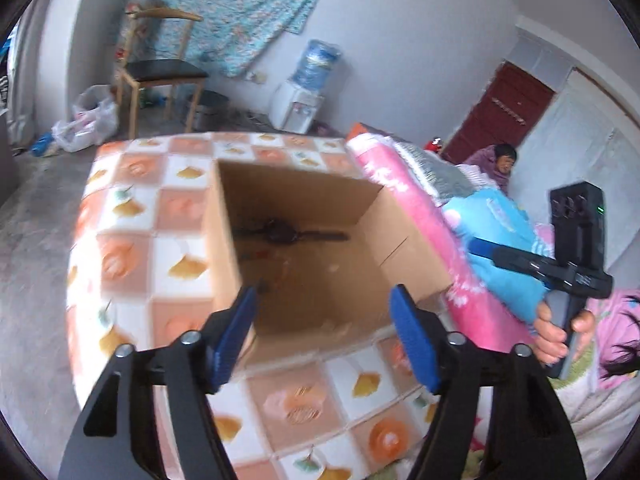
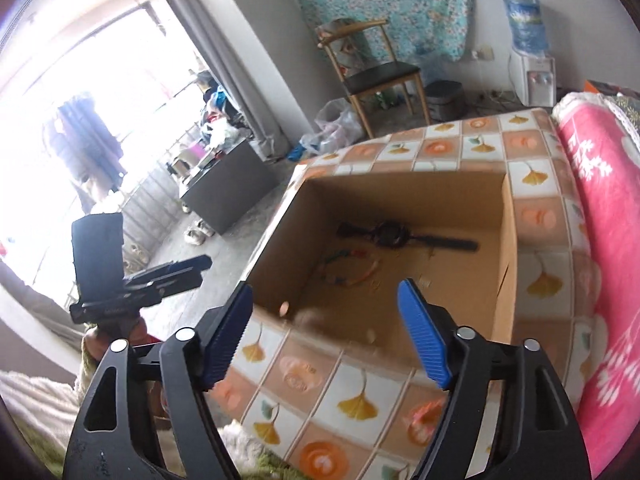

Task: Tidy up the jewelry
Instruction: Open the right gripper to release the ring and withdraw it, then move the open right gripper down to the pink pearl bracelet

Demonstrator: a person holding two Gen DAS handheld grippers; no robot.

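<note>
On the checked tabletop (image 2: 536,216), an open cardboard box (image 2: 472,280) holds a black watch (image 2: 388,234) and beaded bracelet (image 2: 348,268) at twelve o'clock. Both the left hand-held gripper (image 1: 322,340) and right hand-held gripper (image 2: 324,336) gape wide, empty; a drop seems finished, and the next move calls for fetching another piece.

Home bedroom: bedding (image 2: 600,208), chair (image 2: 372,68), water dispenser (image 1: 300,96).

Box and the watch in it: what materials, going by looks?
Box: corrugated cardboard, matte brown; a fold crease shows in one wall. Watch: dark strap, likely rubber or leather, dull finish; the round case is too blurred to judge as metal or plastic.
</note>
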